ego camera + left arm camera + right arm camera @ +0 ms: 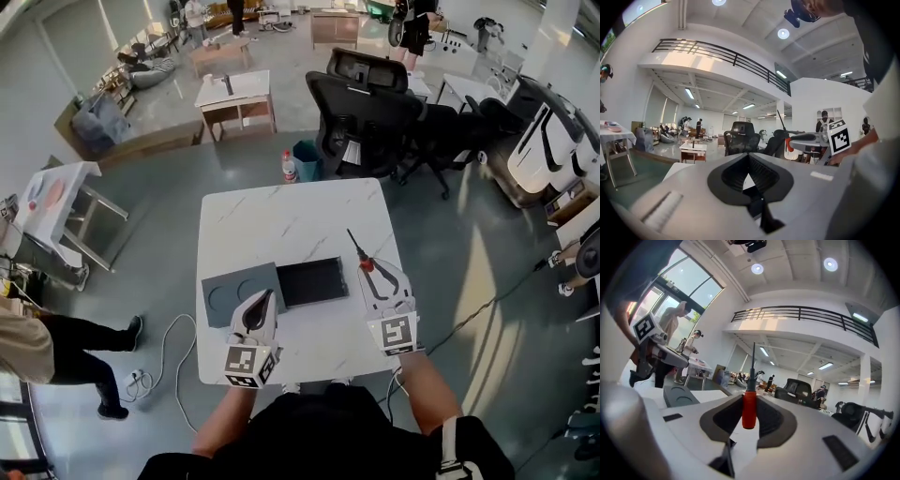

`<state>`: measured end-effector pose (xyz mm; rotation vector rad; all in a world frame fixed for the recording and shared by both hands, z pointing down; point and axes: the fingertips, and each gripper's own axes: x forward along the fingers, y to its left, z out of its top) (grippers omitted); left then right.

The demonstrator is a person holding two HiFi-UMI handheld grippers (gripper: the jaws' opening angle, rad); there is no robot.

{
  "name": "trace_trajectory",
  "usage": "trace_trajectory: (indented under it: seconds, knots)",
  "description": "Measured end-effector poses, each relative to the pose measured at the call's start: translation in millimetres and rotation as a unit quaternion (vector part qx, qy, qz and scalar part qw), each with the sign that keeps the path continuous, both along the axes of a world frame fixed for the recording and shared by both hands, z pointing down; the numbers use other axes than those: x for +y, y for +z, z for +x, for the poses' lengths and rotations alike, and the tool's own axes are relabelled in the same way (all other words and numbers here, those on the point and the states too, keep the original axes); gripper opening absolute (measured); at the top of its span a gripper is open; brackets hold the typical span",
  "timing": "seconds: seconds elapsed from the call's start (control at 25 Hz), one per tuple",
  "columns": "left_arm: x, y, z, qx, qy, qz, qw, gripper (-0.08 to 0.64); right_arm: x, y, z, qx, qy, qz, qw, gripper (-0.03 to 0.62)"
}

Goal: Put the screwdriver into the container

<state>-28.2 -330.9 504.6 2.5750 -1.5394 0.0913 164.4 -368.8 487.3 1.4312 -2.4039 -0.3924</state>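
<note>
Left gripper (265, 298): jaws together with nothing between them; it sits low over the near edge of the grey lid, at the counter's near-left part.
Grey lid (236, 292): flat slab with two round recesses, lying on the counter, its right edge against the container.
Container (312, 281): shallow black tray, open side up, near the middle of the counter; nothing shows inside it.
Counter (281, 217): white marbled top carrying the lid and the container.
Screwdriver (749, 408): red handle clamped between the right gripper's pads, dark shaft pointing away from the person; it is to the right of the container and apart from it, not inside.
Right gripper (368, 272): jaws closed on the screwdriver's handle, over the counter's near-right part, well apart from the left gripper.
</note>
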Motion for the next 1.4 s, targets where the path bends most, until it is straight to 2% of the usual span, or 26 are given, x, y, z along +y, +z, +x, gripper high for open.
trace_trajectory:
  seconds: [0.2, 0.52, 0.88, 1.08, 1.24, 1.4]
  knots:
    - [3, 17, -14, -0.008, -0.026, -0.016, 0.9995, 0.008, -9, 34, -18, 0.097, -0.050, -0.011, 0.994, 0.097]
    - [4, 34, -35, -0.022, -0.060, -0.027, 0.9976, 0.008, -19, 93, -50, 0.220, -0.136, -0.027, 0.966, 0.097]
    - [9, 38, -57, -0.011, -0.096, -0.035, 0.9947, 0.008, -26, 176, -67, 0.348, -0.212, -0.072, 0.911, 0.097]
    - [11, 40, -67, -0.013, -0.105, -0.036, 0.9937, 0.008, -28, 217, -67, 0.408, -0.247, -0.107, 0.872, 0.097]
    - [10, 42, -76, -0.013, -0.115, -0.042, 0.9924, 0.008, -31, 241, -71, 0.439, -0.272, -0.132, 0.846, 0.097]
    - [8, 38, -83, 0.008, -0.136, -0.044, 0.9897, 0.008, -29, 258, -70, 0.466, -0.294, -0.151, 0.821, 0.095]
